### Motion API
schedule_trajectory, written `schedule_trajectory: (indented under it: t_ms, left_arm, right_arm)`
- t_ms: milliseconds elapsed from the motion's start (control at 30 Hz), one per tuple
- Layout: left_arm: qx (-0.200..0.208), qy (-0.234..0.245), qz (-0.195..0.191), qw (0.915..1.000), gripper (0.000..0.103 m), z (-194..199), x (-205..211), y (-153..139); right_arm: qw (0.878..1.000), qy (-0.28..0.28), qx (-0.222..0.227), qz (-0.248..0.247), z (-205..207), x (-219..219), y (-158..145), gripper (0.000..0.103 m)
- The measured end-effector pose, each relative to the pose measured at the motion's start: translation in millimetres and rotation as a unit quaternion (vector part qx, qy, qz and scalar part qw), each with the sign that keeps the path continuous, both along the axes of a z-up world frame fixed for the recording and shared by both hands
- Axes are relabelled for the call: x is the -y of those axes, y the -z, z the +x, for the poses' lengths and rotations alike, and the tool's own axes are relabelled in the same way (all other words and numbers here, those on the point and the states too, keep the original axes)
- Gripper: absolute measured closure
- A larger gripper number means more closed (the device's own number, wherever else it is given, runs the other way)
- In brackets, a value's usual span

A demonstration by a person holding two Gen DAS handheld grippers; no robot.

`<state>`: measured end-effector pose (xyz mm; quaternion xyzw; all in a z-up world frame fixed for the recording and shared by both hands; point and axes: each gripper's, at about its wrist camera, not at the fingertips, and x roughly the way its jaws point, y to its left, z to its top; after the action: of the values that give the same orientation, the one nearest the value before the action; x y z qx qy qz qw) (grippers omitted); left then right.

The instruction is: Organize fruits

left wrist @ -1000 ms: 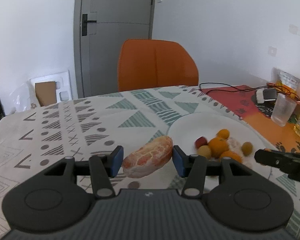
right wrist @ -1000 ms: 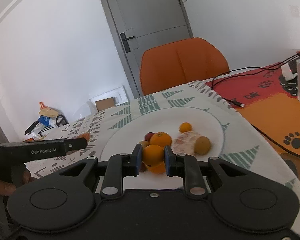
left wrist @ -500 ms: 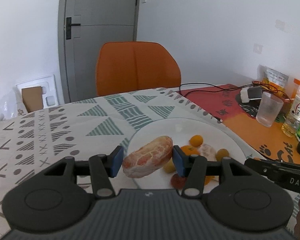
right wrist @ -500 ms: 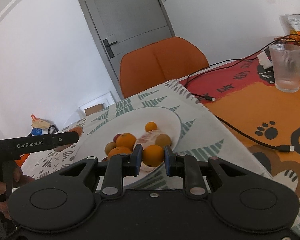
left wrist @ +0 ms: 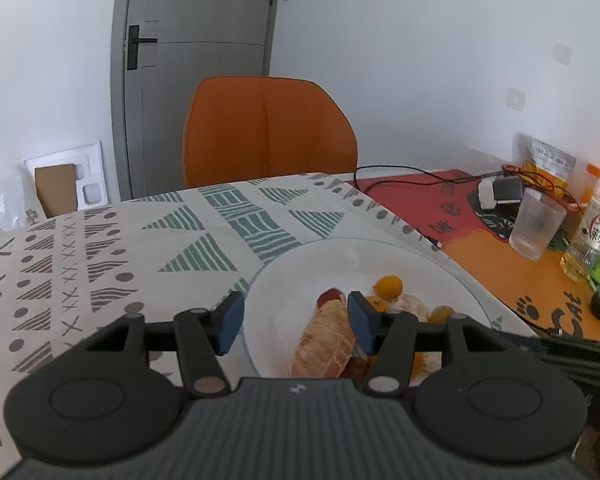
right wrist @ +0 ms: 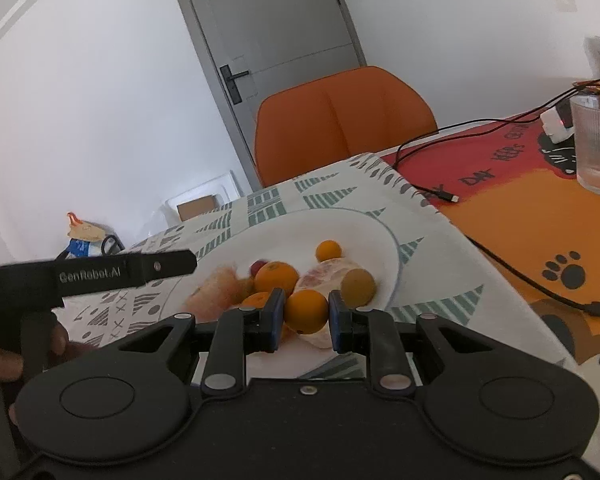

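Note:
A white plate (left wrist: 300, 280) on the patterned tablecloth holds several fruits. My left gripper (left wrist: 294, 322) is open above the plate; a peeled pomelo piece (left wrist: 326, 340) lies below it against the right finger, free of the left one. My right gripper (right wrist: 304, 312) is shut on a small orange (right wrist: 306, 310), held over the plate's near edge (right wrist: 392, 248). Behind it lie an orange (right wrist: 276, 276), another peeled pomelo piece (right wrist: 324, 274), a greenish fruit (right wrist: 358, 286) and a small kumquat (right wrist: 327, 249). The dropped pomelo piece (right wrist: 216, 292) looks blurred.
An orange chair (left wrist: 268, 128) stands behind the table. On the orange mat to the right are a glass (left wrist: 536, 224), a bottle (left wrist: 596, 224), a charger (left wrist: 500, 192) and cables (right wrist: 520, 276). The left gripper's body (right wrist: 100, 272) shows in the right wrist view.
My left gripper moved right over the plate and opened, and the pomelo piece dropped onto the plate. My right gripper still holds the orange and stays near the plate's edge.

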<state>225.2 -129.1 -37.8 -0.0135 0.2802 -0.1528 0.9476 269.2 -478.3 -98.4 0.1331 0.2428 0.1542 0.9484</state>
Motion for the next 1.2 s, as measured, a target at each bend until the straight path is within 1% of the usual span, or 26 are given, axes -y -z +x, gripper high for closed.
schedule_trajectory:
  t_ms: [100, 167, 233, 300, 333, 367, 400, 433, 500, 567, 667, 733, 800, 933, 1033, 1200]
  left_arm:
    - [-0.001, -0.007, -0.004, 1.0000, 0.046, -1.7, -10.1, 0.5]
    - [-0.003, -0.014, -0.002, 0.9999, 0.044, -3.3, -15.8, 1.6]
    - [-0.007, -0.019, 0.000, 0.9998, 0.042, -4.3, -20.8, 1.1]
    - [-0.007, -0.025, 0.004, 0.9996, 0.036, -6.4, -25.1, -1.0]
    - [-0.005, -0.030, 0.007, 0.9995, 0.028, -7.9, -26.7, -2.4]
    - [-0.002, -0.035, 0.010, 0.9993, 0.023, -9.5, -28.0, -4.1]
    - [0.002, -0.039, 0.013, 0.9992, 0.021, -11.7, -29.2, -6.1]
    - [0.005, -0.042, 0.016, 0.9990, 0.019, -13.6, -30.2, -8.0]
    - [0.007, -0.045, 0.022, 0.9987, 0.017, -16.5, -31.5, -11.1]
    - [0.009, -0.047, 0.029, 0.9984, 0.013, -20.7, -32.6, -13.3]
    - [0.018, -0.050, 0.037, 0.9979, 0.012, -29.1, -34.5, -17.2]
    - [0.021, -0.050, 0.040, 0.9977, 0.011, -34.8, -37.4, -19.8]
    - [0.023, -0.049, 0.038, 0.9978, 0.010, -40.2, -41.0, -22.9]
    - [0.010, -0.046, 0.027, 0.9986, 0.008, -47.5, -49.7, -28.6]
    - [0.009, -0.058, 0.024, 0.9980, 0.008, -54.1, -57.3, -32.6]
    - [0.005, -0.077, 0.016, 0.9969, 0.007, -64.2, -72.7, -37.0]
  right_arm:
    - [1.000, -0.004, 0.000, -0.005, -2.4, -7.4, -1.0, 0.081]
    - [1.000, -0.004, -0.001, -0.008, -2.7, -11.5, -0.5, 0.079]
    - [1.000, 0.002, 0.004, -0.009, -4.3, -12.9, -0.2, 0.069]
    - [1.000, 0.001, 0.002, -0.005, -4.6, -12.6, -0.3, 0.068]
    - [1.000, 0.000, 0.002, -0.003, -5.0, -12.5, -1.2, 0.067]
    - [1.000, -0.001, 0.003, -0.002, -5.8, -12.4, -2.4, 0.066]
    - [1.000, -0.001, 0.005, -0.002, -6.8, -12.4, -3.7, 0.063]
    - [1.000, -0.001, 0.007, -0.002, -8.4, -12.5, -5.1, 0.056]
    - [1.000, -0.001, 0.012, -0.002, -11.0, -12.5, -7.5, 0.048]
    - [1.000, -0.003, 0.014, 0.000, -13.5, -12.4, -9.9, 0.045]
    - [1.000, -0.003, 0.018, 0.003, -16.9, -12.7, -13.0, 0.035]
    - [1.000, -0.003, 0.020, 0.002, -19.6, -14.1, -15.2, 0.026]
    - [1.000, -0.005, 0.023, 0.001, -22.3, -16.1, -17.8, 0.021]
    - [0.999, -0.006, 0.034, -0.003, -29.9, -21.8, -22.2, 0.005]
    - [0.999, -0.017, 0.031, -0.005, -34.1, -25.5, -24.3, 0.001]
    - [0.999, -0.027, 0.028, -0.007, -40.8, -29.6, -29.9, 0.000]
